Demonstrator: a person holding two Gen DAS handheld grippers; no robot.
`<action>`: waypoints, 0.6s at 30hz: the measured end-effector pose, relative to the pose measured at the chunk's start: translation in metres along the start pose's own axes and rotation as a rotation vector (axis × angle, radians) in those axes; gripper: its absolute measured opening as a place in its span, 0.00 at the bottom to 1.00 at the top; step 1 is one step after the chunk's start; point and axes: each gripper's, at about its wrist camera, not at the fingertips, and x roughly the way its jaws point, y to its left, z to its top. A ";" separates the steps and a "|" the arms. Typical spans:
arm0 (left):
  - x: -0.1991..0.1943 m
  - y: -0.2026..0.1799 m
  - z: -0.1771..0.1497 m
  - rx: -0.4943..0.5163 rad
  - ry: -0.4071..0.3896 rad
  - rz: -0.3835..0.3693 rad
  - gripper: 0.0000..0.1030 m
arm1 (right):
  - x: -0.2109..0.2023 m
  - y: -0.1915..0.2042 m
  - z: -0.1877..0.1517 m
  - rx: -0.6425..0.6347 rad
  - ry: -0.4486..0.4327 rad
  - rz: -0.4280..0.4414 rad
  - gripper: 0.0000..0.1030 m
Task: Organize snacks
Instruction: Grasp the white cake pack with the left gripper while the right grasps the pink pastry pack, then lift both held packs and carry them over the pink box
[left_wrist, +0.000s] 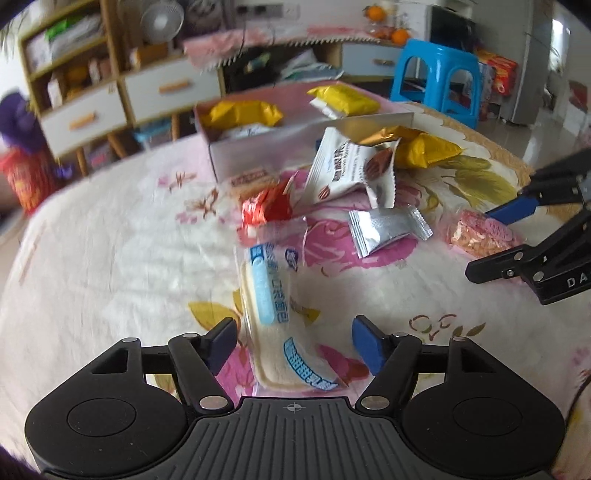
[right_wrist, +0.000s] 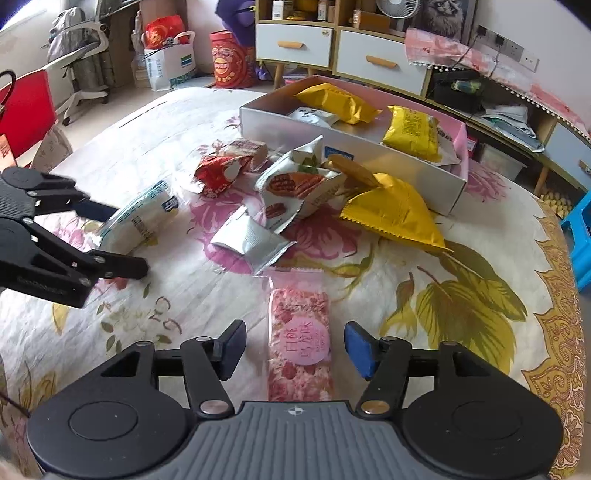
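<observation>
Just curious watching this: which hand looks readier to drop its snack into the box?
Probably right: the right gripper straddles the pink snack bar, open, facing the box. The left gripper straddles the bread pack, seemingly farther back.

A lived-in home room is showing here: a floral tablecloth (right_wrist: 461, 295) is covering the table in the lower frame. Wooden shelving with white drawers (right_wrist: 295, 44), a small fan (right_wrist: 397, 7) and a blue plastic stool (left_wrist: 439, 77) are standing along the top

Each black plastic hand-held gripper, left (left_wrist: 293, 341) and right (right_wrist: 295, 345), has a ribbed grey base with a small crosshair mark, two round discs, silver pivot screws and blue-padded fingers (right_wrist: 360, 349).
</observation>
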 end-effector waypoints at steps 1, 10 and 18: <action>-0.001 -0.002 -0.001 0.014 -0.012 0.017 0.68 | 0.000 0.001 0.000 -0.004 0.000 0.001 0.50; -0.002 -0.004 -0.003 0.015 -0.033 0.022 0.52 | 0.000 0.004 0.000 -0.010 0.000 -0.003 0.44; -0.003 -0.002 -0.003 -0.013 -0.024 0.013 0.31 | 0.000 0.004 0.001 0.000 -0.010 -0.017 0.29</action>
